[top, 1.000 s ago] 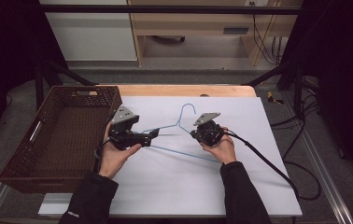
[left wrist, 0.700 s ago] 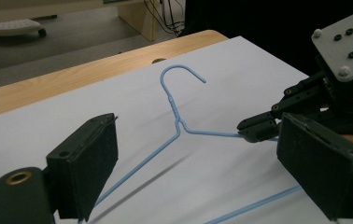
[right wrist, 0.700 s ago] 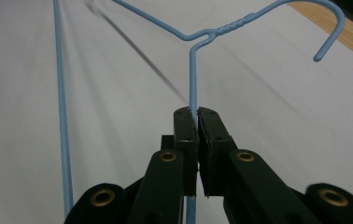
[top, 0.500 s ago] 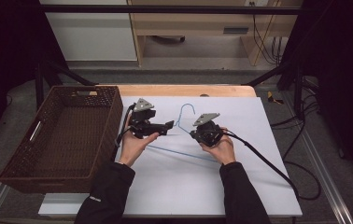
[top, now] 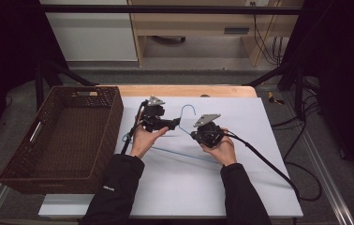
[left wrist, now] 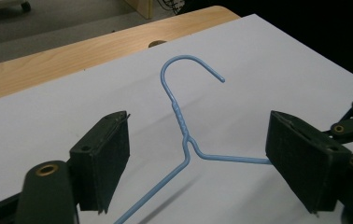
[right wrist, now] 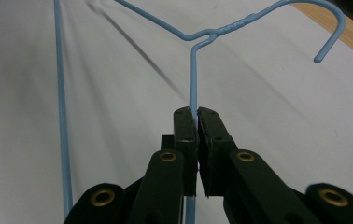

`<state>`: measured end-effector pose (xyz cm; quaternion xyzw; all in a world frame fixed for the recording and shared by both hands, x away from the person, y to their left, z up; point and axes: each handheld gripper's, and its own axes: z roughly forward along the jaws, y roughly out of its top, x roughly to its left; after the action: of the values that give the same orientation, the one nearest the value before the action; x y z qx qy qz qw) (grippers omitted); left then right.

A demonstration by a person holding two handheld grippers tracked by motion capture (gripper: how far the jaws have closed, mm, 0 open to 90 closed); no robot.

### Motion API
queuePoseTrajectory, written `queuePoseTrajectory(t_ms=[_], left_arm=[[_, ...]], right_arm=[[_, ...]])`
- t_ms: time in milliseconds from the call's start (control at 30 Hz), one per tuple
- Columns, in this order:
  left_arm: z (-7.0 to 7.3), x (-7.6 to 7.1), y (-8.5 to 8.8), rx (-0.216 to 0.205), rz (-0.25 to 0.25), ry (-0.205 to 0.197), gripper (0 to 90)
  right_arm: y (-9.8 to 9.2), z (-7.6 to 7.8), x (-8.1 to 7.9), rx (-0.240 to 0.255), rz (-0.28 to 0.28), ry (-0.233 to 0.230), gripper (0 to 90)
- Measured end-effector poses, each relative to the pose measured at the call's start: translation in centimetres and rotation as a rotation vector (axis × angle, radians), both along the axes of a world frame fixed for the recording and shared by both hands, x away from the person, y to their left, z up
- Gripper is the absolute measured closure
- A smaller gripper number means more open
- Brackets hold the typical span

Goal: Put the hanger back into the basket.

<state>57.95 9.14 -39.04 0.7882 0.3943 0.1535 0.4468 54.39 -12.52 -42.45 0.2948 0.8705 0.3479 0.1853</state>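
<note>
A blue wire hanger lies on the white table sheet, hook pointing away from me. My right gripper is shut on the hanger's right shoulder wire; in the right gripper view the jaws pinch the hanger just below its twisted neck. My left gripper hovers at the neck from the left. In the left gripper view it stands open, its pads on either side of the hanger without touching it.
A dark wicker basket with nothing in it stands at the table's left side. A wooden strip runs along the far edge. The right gripper's cable trails off to the right over the sheet.
My left gripper has moved right and away from me, from near the basket to the hanger's neck. The right gripper has kept its hold and barely moved.
</note>
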Motion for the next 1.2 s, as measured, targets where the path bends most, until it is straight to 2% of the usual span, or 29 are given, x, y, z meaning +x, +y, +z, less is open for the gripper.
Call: queuePoseTrajectory(t_ms=[200,267,533,600,733,800,967,1067,1200], left_arm=[[-0.6,1.5,-1.2,0.037,0.011,0.031,25.8],[-1.0,2.0,-1.7,0.061,0.008,0.044,27.7],[-2.3,3.0,-2.7,0.072,0.007,0.077,41.4],[-3.1,3.3,-3.0,0.083,0.001,0.104,44.8],[-3.8,3.4,-3.5,0.098,-0.006,0.113,52.5],[-4.4,3.5,-3.8,0.115,0.011,0.12,55.7],[-4.8,3.7,-3.9,0.094,0.01,0.132,69.4],[-4.7,3.6,-4.0,0.111,0.012,0.122,74.6],[-4.5,3.5,-3.9,0.099,0.025,0.123,77.0]], right_arm=[[0.0,0.0,0.0,0.005,0.005,-0.002,87.7],[0.0,0.0,-0.1,0.002,0.004,0.0,87.7],[0.0,0.0,-0.2,-0.002,0.011,-0.003,87.7],[0.0,0.0,-0.3,0.001,0.009,0.0,87.7],[0.1,-0.1,-0.4,0.007,0.013,0.005,87.6],[0.1,-0.1,-0.4,0.001,0.018,-0.001,87.6],[0.1,-0.1,-0.6,-0.005,0.023,0.0,87.7],[0.1,-0.1,-0.6,-0.011,0.024,0.002,87.6],[0.2,-0.3,-0.7,-0.006,0.027,0.005,87.6]])
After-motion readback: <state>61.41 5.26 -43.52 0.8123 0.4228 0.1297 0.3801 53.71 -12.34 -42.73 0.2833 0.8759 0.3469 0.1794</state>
